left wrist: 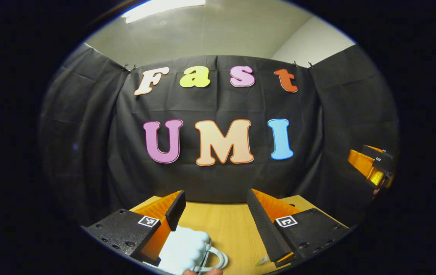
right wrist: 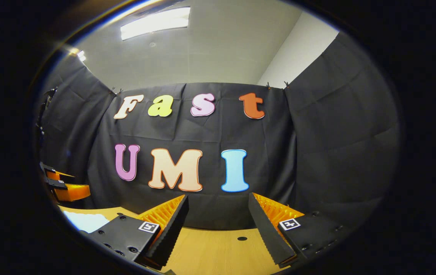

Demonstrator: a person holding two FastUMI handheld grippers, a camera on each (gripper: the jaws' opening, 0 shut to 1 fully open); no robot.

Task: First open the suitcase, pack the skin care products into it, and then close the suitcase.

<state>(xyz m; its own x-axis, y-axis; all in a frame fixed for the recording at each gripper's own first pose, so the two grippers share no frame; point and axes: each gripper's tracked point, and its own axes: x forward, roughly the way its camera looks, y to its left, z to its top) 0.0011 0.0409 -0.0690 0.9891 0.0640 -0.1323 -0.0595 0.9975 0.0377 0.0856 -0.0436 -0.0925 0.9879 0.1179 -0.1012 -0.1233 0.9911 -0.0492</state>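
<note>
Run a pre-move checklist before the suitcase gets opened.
1. Left gripper fingers apart, nothing between them: ok.
2. Right gripper fingers apart, nothing between them: ok.
3. White suitcase within reach, low beside the left gripper's own left finger, handle showing: ok.
4. Suitcase open or closed: cannot tell.
5. Skin care products located: cannot tell.
6. Bare wooden table ahead of the right gripper: ok.

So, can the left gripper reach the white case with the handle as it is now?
Probably yes. The left gripper is open, and the white case lies on the table just below its left finger, with nothing between them.
</note>
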